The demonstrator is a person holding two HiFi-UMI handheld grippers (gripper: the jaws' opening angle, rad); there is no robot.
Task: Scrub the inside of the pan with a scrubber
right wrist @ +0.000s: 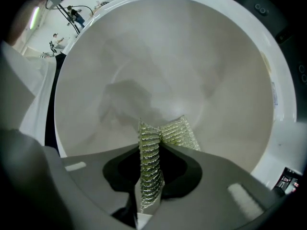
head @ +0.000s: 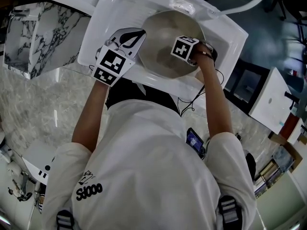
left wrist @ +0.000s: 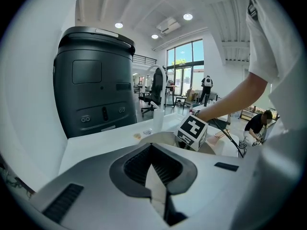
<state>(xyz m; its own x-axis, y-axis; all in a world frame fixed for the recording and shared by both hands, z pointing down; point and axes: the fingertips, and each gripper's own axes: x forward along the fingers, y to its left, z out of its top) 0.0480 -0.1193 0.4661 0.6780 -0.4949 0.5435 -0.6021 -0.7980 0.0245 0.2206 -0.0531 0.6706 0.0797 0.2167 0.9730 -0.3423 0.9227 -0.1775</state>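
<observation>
Left arm: bare forearm reaches forward; left gripper [head: 133, 38] lies on the sink [head: 120, 4] edge at the pan's 9 o'clock, jaws together.
Right arm: stretched into the pan [head: 160, 30]; right gripper [right wrist: 152, 145] clamps the mesh scrubber [right wrist: 149, 176], which is pressed to the inner wall toward 4 o'clock.
Around: marble counter [head: 38, 37] at the sink's 9 o'clock; dark bin-like machine [left wrist: 93, 80] beyond.

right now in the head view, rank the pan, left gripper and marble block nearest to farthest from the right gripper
1. pan: around the right gripper, which reaches inside it.
2. left gripper: at the pan's left rim.
3. marble block: far left, past the sink.
</observation>
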